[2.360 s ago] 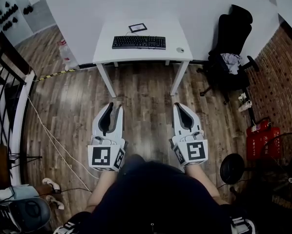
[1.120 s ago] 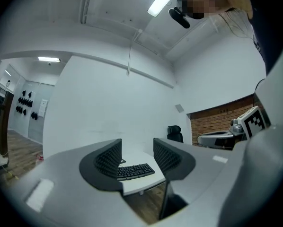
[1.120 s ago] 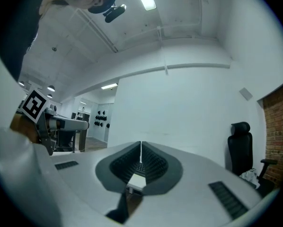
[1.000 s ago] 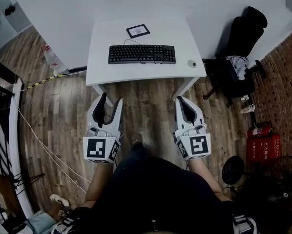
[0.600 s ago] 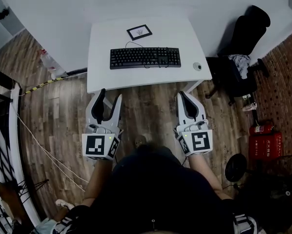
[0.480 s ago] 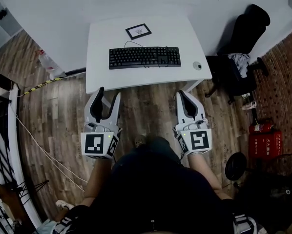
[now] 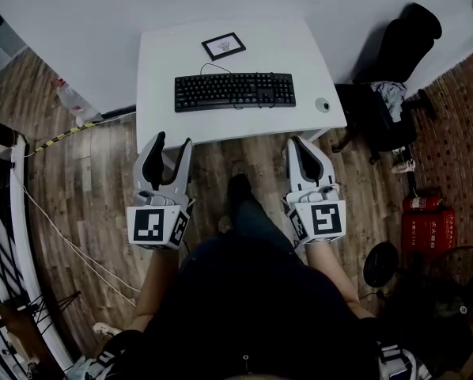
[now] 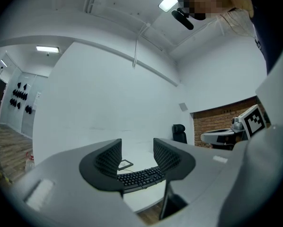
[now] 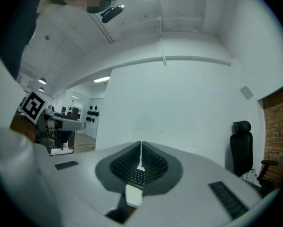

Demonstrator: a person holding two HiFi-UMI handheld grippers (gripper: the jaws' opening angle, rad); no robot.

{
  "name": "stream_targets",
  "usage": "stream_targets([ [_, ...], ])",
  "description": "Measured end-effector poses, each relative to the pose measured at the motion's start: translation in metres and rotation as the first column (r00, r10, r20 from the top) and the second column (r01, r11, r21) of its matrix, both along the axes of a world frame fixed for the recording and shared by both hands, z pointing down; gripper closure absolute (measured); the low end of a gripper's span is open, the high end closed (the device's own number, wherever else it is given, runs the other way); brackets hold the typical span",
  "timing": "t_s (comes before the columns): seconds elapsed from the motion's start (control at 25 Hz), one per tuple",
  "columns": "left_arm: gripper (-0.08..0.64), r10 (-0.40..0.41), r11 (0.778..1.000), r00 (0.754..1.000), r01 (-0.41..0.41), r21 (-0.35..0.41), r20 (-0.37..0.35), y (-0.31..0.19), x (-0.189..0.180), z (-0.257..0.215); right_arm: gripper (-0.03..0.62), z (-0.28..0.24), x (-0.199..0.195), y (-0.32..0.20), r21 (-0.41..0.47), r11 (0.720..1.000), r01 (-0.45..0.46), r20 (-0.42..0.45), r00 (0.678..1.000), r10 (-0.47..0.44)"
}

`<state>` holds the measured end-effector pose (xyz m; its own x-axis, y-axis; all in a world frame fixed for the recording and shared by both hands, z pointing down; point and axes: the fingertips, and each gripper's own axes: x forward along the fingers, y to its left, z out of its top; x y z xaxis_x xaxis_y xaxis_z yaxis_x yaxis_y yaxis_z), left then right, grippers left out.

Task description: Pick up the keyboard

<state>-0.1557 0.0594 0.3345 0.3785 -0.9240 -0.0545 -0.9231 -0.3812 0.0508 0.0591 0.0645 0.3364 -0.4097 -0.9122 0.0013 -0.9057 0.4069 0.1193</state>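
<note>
A black keyboard [image 7: 235,91] lies flat across the middle of a white table [image 7: 159,121]. My left gripper [image 7: 173,141] is open and empty, with its tips just at the table's front edge, left of the keyboard. In the left gripper view the left gripper [image 8: 137,155] frames the keyboard [image 8: 140,177] between its spread jaws, still some way ahead. My right gripper [image 7: 301,142] is shut with nothing in it, by the table's front right corner. In the right gripper view the right gripper [image 9: 140,160] has its jaws pressed together, and a strip of the keyboard [image 9: 138,177] shows below them.
A small framed picture [image 7: 223,46] stands behind the keyboard, and a small round object [image 7: 323,104] lies at its right. A black office chair [image 7: 395,62] stands right of the table. A red fire extinguisher [image 7: 422,228] and a fan [image 7: 385,266] are on the wooden floor.
Both grippers have moved forward to the table's front edge, and the table and keyboard now sit closer. Neither gripper's jaws have changed.
</note>
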Motion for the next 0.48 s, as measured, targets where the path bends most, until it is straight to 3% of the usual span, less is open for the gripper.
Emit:
stream_targets([
  [0.48,0.364,-0.015,0.999,1.0,0.015,-0.043,0.007,-0.082,-0.002,0.013,0.58,0.006,0.0,-0.085,-0.007,1.0,0.015,0.014,1.0,-0.015],
])
